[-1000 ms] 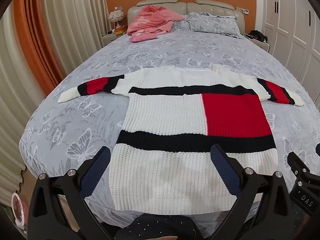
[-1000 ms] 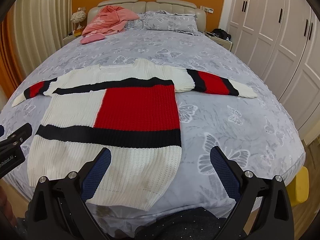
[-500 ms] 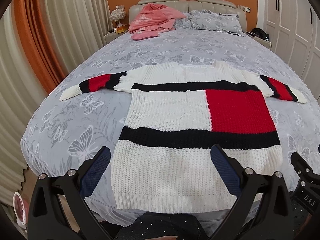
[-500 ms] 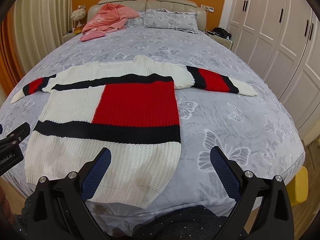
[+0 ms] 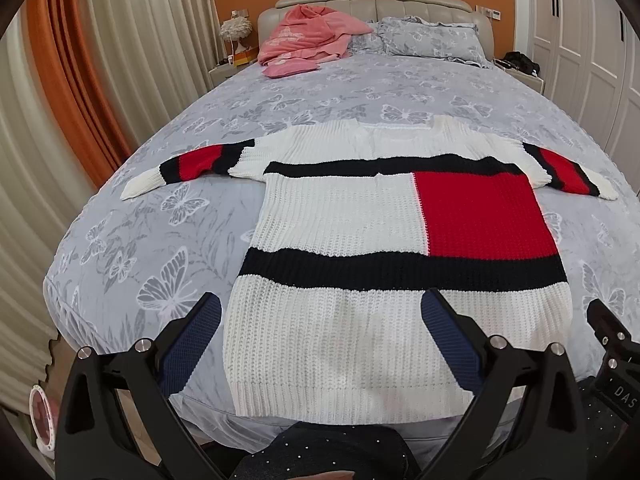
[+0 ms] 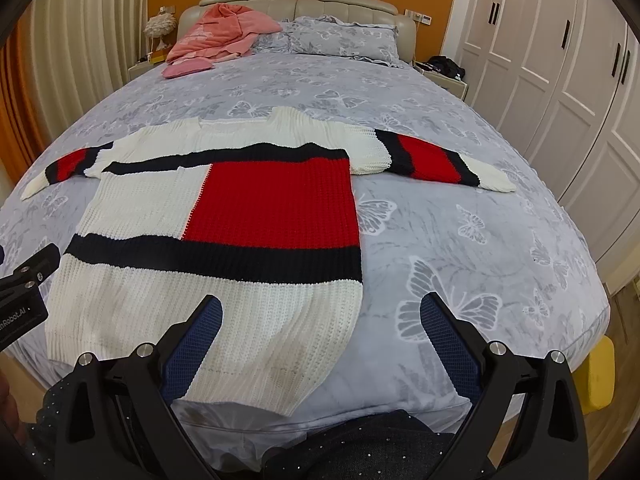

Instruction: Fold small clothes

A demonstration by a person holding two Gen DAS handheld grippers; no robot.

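A knitted sweater (image 5: 360, 224), white with black bands and a red block, lies flat on the bed with both sleeves spread out; it also shows in the right wrist view (image 6: 224, 216). Its hem hangs at the near bed edge. My left gripper (image 5: 320, 344) is open and empty, held above the hem on the left half. My right gripper (image 6: 320, 344) is open and empty, above the sweater's lower right corner. Each gripper's body shows at the edge of the other's view.
The bed (image 5: 168, 240) has a grey butterfly-print cover. Pink clothes (image 5: 308, 40) lie by the pillows (image 5: 432, 36) at the headboard. Curtains (image 5: 60, 100) hang on the left, white wardrobes (image 6: 560, 60) stand on the right, and a yellow object (image 6: 600, 376) is by the bed's right corner.
Both grippers have moved slightly forward and up toward the bed, so the sweater sits a little lower and closer in both views. Both stay open.
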